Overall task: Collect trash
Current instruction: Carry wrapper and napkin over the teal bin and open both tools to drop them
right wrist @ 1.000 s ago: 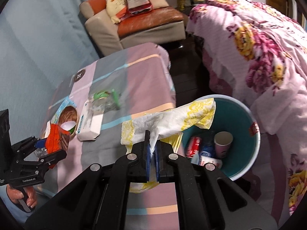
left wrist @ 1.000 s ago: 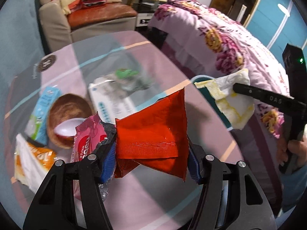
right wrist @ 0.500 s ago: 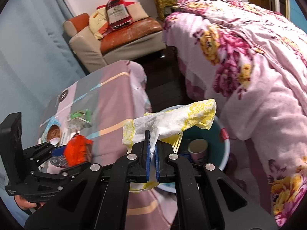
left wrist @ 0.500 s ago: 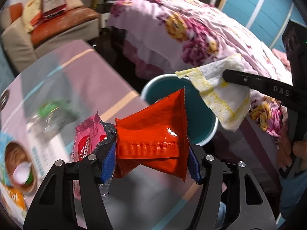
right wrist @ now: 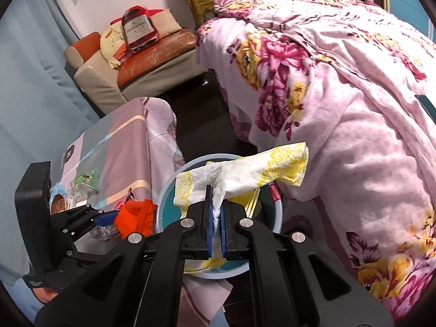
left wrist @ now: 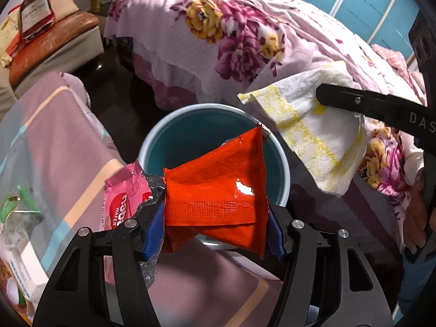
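From the left wrist view, the left hand-held gripper (left wrist: 215, 229) was clamped on a red wrapper (left wrist: 218, 193), with a pink wafer packet (left wrist: 122, 201) and some clear plastic bunched against its left pad; the bundle hung just over the near rim of the teal bin (left wrist: 163, 152), which stood on the floor between the desk (left wrist: 54, 141) and the flowered bed (left wrist: 218, 27); to the right, a white and yellow paper napkin (left wrist: 316, 136) dangled above the bin's far edge; more packaging lay on the desk at the left edge.

From the right wrist view, the right hand-held gripper (right wrist: 215, 226) was pinched fully shut on that napkin, directly over the bin; a red can showed at the inner wall.

Judged so, both loads were gathered and brought to the bin but not yet let go; the desk litter remained to be fetched.
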`<state>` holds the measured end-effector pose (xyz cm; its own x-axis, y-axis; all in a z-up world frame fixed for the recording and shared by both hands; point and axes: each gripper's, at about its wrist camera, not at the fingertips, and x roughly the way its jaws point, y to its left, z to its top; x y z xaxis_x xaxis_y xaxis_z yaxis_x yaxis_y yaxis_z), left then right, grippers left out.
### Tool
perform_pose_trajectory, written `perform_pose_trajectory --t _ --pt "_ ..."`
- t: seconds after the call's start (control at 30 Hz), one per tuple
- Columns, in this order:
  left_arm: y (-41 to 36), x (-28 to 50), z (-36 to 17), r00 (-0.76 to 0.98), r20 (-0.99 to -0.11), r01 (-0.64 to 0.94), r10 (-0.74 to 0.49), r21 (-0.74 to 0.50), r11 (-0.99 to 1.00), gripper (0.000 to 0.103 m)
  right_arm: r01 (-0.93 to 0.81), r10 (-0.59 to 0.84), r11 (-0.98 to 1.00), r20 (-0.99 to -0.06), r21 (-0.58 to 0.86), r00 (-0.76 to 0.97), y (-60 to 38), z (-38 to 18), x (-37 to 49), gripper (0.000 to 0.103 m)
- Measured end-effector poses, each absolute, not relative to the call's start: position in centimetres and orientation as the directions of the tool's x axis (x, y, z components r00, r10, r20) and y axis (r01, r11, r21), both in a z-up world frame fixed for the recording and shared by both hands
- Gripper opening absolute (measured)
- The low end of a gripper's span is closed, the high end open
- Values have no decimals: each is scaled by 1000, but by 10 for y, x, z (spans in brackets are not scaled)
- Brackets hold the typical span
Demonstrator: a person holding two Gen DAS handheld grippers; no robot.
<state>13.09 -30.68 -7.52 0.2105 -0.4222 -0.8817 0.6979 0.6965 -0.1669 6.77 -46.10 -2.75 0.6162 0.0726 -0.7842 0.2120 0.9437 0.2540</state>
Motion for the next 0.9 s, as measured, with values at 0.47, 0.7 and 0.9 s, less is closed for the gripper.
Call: perform_pose_trajectory --t 0.47,0.7,0.9 --pt "-308 139 -81 253 -887 679 -386 -121 724 93 237 65 940 -809 247 584 -474 -41 77 5" --pt "-290 139 -80 268 -884 657 -382 -122 744 93 225 76 945 -827 238 558 -465 -51 87 5" --pt "-264 141 -79 278 -880 626 -385 -138 768 93 205 96 952 -860 226 502 -447 -68 99 7"
